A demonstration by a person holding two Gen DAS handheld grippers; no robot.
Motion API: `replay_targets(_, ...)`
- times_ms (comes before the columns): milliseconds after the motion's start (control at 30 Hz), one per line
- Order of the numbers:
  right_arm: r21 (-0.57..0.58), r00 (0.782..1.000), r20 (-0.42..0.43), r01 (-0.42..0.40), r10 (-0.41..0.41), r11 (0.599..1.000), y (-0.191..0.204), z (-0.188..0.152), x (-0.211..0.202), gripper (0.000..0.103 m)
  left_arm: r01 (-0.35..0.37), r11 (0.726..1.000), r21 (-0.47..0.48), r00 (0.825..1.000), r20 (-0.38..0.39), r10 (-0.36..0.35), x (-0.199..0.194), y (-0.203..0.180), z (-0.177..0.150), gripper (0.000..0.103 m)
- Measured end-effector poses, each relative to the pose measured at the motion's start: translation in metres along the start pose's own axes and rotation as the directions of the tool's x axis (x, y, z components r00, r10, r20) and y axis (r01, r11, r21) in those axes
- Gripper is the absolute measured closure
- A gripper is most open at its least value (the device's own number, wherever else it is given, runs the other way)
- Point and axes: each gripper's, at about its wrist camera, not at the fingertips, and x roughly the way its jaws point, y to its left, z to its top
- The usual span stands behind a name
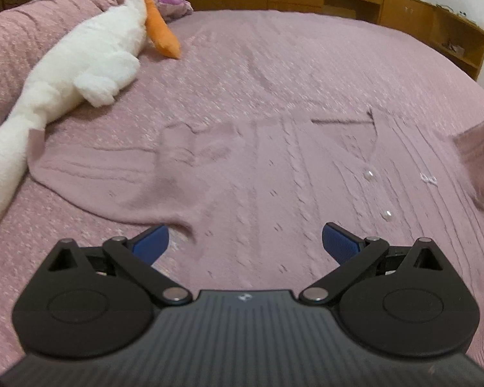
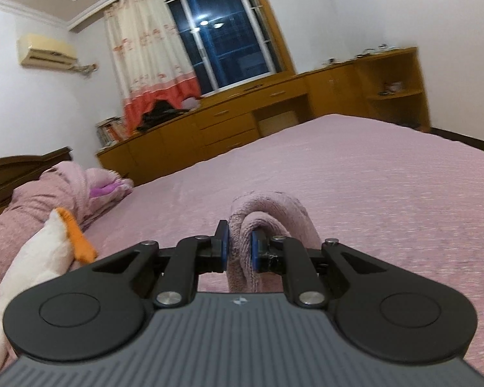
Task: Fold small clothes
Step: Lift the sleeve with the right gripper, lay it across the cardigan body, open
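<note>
A small pink knitted cardigan (image 1: 267, 174) with white buttons lies spread flat on the pink bedspread (image 1: 274, 58), one sleeve stretched to the left. My left gripper (image 1: 245, 242) is open and empty, hovering just above the cardigan's near edge. My right gripper (image 2: 238, 251) is shut on a fold of the pink cardigan (image 2: 267, 213) and holds it lifted above the bed; the raised cloth also shows at the right edge of the left wrist view (image 1: 477, 154).
A white plush goose (image 1: 80, 74) with an orange beak lies along the bed's left side, next to a bunched pink blanket (image 1: 64, 6). Wooden cabinets (image 2: 242, 122) and shelves run along the far wall under a curtained window.
</note>
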Motion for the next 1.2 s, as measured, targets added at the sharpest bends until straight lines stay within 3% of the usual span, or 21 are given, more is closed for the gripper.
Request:
replay_targets(300,-0.054,0.994,-0.062,-0.096,0.092,0.994,0.082,-0.033,0.036,0.088,-0.035,0.999,-0.015,0.999,0.032,0.036,0.0,0.022,0.017,0.0)
replay_targets(567,-0.115,0.978,-0.158,-0.155,0.136,0.981,0.141,-0.095,0.079,0.088,-0.05,0.996,-0.075,0.999,0.012,0.051,0.008,0.037,0.009,0.0)
replay_targets(967,-0.074,0.91,-0.387,-0.19,0.147,0.979,0.174,-0.218,0.156,0.088,-0.049,0.989,-0.138,0.998,0.031,0.054,0.018,0.06,-0.002,0.0)
replay_targets(1133,-0.065,0.883,-0.449,-0.185,0.137,0.981,0.172,-0.247,0.16,0.087,-0.028,0.989,-0.142,0.999,0.042,0.034,0.021,0.062,-0.006,0.0)
replay_targets(1200,-0.057,0.874,-0.467,-0.182,0.135,0.982,0.17,-0.249,0.161,0.08,-0.02,0.99,-0.139,0.999,0.037,0.026,0.023,0.061,-0.007,0.0)
